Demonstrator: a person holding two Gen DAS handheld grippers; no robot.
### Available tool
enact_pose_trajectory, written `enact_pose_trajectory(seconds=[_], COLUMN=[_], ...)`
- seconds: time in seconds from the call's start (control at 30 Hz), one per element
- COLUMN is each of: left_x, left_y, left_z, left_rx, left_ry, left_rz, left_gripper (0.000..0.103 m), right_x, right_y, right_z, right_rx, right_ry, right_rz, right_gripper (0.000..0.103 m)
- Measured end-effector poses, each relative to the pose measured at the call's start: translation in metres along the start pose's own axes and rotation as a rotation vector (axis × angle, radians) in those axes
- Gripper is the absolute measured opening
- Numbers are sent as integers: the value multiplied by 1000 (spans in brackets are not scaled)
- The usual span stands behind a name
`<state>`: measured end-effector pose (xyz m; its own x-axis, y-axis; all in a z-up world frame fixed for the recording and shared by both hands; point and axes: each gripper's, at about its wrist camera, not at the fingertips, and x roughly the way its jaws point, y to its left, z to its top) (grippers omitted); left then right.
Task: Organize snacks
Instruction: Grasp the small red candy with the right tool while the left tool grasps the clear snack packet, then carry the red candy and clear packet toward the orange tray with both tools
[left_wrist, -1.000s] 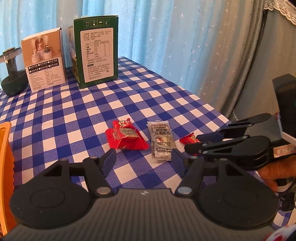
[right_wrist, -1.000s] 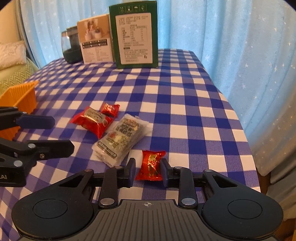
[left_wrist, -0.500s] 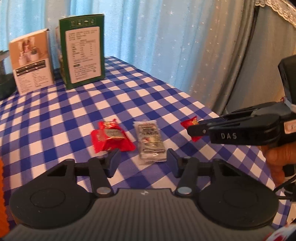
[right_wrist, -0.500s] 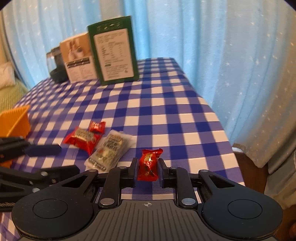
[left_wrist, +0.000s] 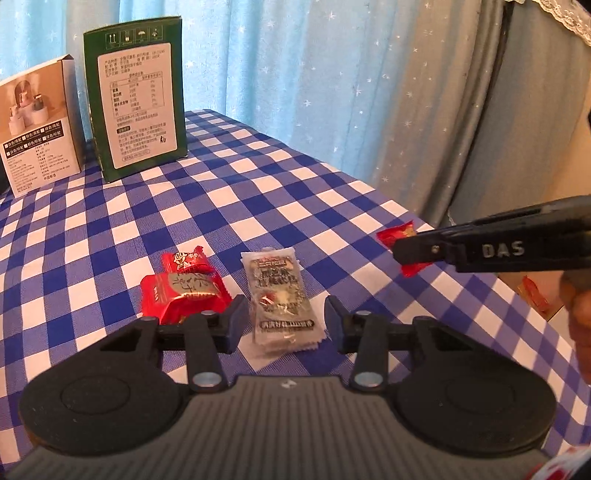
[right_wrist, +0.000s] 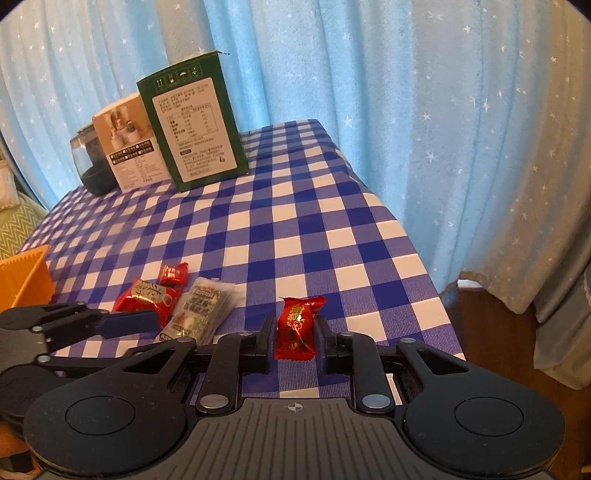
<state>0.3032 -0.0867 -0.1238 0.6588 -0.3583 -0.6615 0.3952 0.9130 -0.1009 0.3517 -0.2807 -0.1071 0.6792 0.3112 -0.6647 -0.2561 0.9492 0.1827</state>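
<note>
Your right gripper clamped on red candy, lifted off tabletop. Your left gripper closing around clear packet, pads not touching. Two red snacks on cloth. Orange basket: nothing visibly stowed. Early stage, I'd judge.

The checked tabletop lies bare across its middle and right, while the green box and beige box block the far edge and 3 snack packets crowd the near-left strip.

Left tongs closing, seemingly unpressed; right tongs clamped tight.
</note>
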Motion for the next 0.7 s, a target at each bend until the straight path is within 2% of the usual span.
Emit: enact_pose_trajectory(seconds=[0.47, 0.7], left_x=[28, 23], left_y=[-6, -12], left_z=[0, -5], left_rx=[15, 39], left_ry=[6, 31], left_rz=[52, 74], left_gripper=[41, 37], right_x=[-1, 1], right_y=[0, 5], right_z=[0, 1], right_rx=[20, 21], right_ry=[-13, -8], right_rz=[16, 26], right_gripper=[21, 21])
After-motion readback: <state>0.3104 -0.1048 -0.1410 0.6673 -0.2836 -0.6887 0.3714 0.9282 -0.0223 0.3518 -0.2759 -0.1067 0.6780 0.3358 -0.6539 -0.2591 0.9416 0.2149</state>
